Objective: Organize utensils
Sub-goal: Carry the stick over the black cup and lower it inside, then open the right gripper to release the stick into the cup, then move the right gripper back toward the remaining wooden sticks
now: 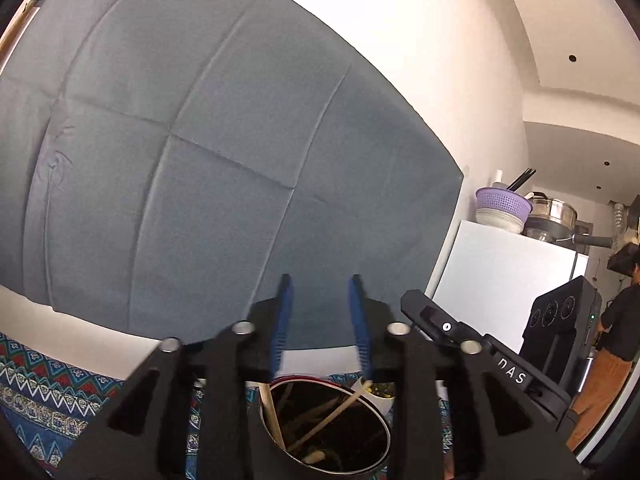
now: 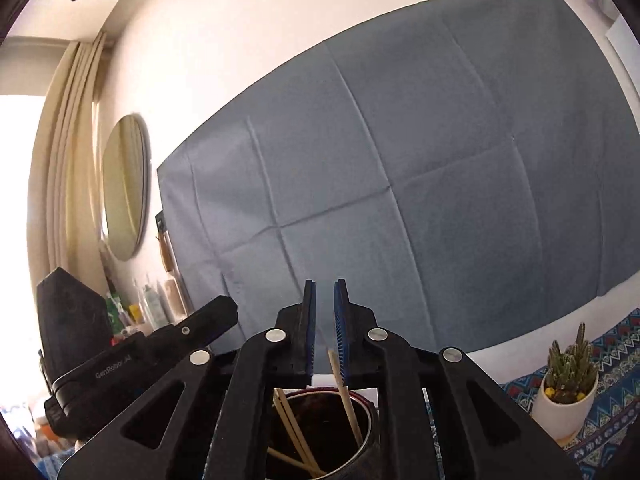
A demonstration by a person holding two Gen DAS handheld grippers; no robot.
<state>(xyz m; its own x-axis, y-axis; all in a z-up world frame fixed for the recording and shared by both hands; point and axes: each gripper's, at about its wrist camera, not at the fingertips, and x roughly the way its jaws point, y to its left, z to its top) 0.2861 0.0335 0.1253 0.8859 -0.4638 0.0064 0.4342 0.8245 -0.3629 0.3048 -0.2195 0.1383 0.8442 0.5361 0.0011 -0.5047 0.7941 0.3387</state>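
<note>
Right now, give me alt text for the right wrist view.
The right tongs, blue pads slightly apart, hover over a dark cup holding wooden chopsticks. A grey cloth covers the wall; a potted cactus stands right.

A large creased grey-blue cloth [image 1: 200, 160] hangs on the white wall. A lilac plastic colander [image 1: 503, 200] sits atop a white cabinet [image 1: 500, 272]. An oval mirror [image 2: 125, 188] hangs beside cream curtains [image 2: 72, 152]. A cactus in a white pot [image 2: 564, 392] stands on the patterned blue worktop cloth [image 2: 608, 408].
</note>
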